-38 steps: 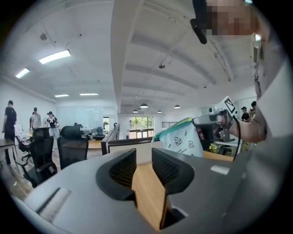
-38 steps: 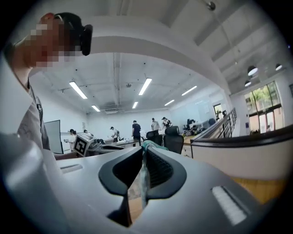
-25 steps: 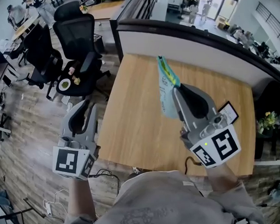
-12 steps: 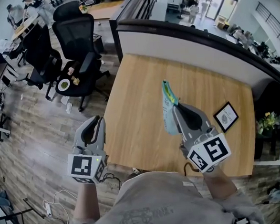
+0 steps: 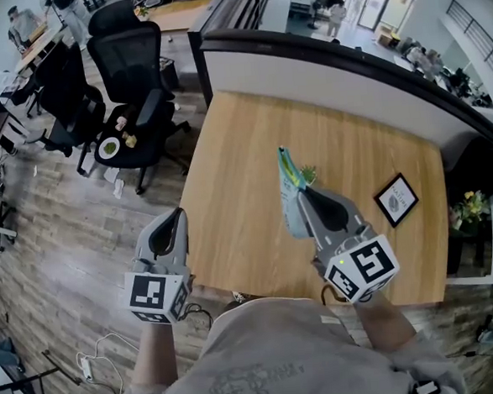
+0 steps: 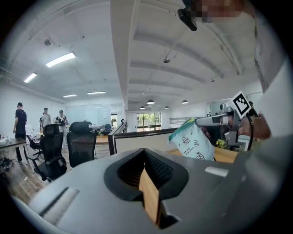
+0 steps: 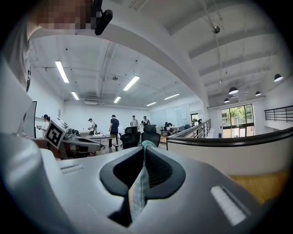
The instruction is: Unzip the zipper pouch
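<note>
Pinching the zipper pouch (image 7: 138, 185) between the clenched jaws of the right gripper (image 5: 305, 198), seeing it there only as a thin edge in the right gripper view, while catching its flat printed face in the left gripper view alone. Keeping the left gripper (image 5: 171, 224) clamped on nothing, jaws meeting, having closed from partly spread a second ago and drawn nearer the table (image 5: 237, 176). Carrying the pouch above the wood, lower and closer to the body than before, uncovering the small picture frame (image 5: 396, 199) earlier half hidden. Holding the teal zipper edge uppermost, running from the jaws away from the person, the body hanging beneath. Leaving the office chairs (image 5: 133, 73) well apart beyond.
</note>
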The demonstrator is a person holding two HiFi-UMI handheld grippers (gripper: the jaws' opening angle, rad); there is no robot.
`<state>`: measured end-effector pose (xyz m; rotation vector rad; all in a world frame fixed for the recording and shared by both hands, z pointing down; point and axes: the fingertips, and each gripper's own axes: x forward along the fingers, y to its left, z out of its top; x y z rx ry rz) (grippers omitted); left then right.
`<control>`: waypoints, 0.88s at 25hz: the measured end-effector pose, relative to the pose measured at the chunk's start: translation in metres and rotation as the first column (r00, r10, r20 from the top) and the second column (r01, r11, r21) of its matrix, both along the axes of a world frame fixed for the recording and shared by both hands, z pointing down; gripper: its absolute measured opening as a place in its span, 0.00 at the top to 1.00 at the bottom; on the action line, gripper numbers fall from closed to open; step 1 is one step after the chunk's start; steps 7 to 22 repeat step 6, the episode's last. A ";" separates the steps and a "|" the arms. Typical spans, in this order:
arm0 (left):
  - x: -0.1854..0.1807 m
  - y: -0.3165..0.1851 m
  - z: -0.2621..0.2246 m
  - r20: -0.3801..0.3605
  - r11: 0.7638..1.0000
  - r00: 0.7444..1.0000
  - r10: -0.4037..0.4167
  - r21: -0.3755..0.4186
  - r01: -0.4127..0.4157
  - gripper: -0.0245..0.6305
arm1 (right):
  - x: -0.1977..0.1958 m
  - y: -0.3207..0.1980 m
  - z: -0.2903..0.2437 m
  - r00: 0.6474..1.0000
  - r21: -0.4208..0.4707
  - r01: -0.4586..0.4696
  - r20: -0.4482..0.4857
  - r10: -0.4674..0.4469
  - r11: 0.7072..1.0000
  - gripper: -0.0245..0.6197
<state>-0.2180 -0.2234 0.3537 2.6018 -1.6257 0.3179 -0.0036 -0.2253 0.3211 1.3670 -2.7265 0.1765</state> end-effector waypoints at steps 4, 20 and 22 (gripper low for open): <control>-0.005 0.002 -0.001 0.005 1.000 1.000 -0.002 -0.002 0.002 0.96 | -0.004 0.003 0.000 1.000 -0.003 0.000 -0.006 0.000 1.000 0.92; -0.006 0.002 -0.001 0.009 1.000 1.000 0.000 -0.002 0.000 0.96 | -0.006 0.003 0.000 1.000 -0.005 0.000 -0.009 0.000 1.000 0.92; -0.006 0.002 -0.001 0.009 1.000 1.000 0.000 -0.002 0.000 0.96 | -0.006 0.003 0.000 1.000 -0.005 0.000 -0.009 0.000 1.000 0.92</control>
